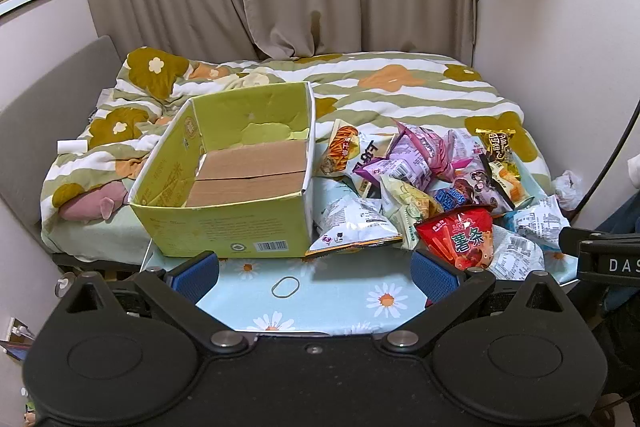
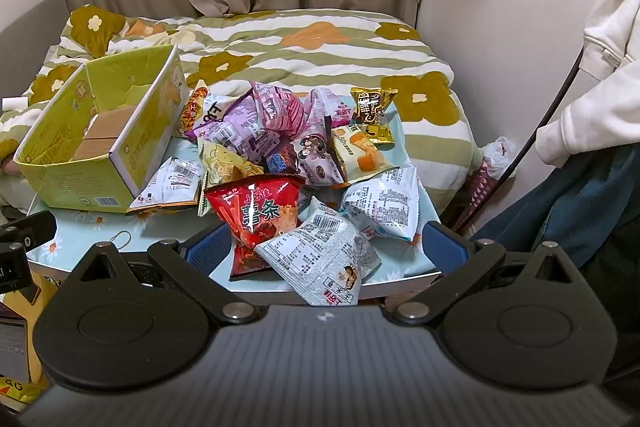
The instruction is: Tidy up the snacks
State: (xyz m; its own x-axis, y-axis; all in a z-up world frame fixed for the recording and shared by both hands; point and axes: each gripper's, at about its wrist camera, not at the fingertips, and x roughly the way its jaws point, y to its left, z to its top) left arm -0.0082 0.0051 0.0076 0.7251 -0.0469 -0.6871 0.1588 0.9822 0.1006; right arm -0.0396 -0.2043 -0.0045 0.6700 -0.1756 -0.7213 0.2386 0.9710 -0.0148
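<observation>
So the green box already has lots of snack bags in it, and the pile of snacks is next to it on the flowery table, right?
Not quite. The green box has no snack bags in it: the left wrist view shows only its bare cardboard bottom. The rest is right: the pile of snacks sits next to it on the flowery table.

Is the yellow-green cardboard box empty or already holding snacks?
Empty: the yellow-green cardboard box shows only its bare brown bottom flaps, and every snack packet lies outside it.
</observation>
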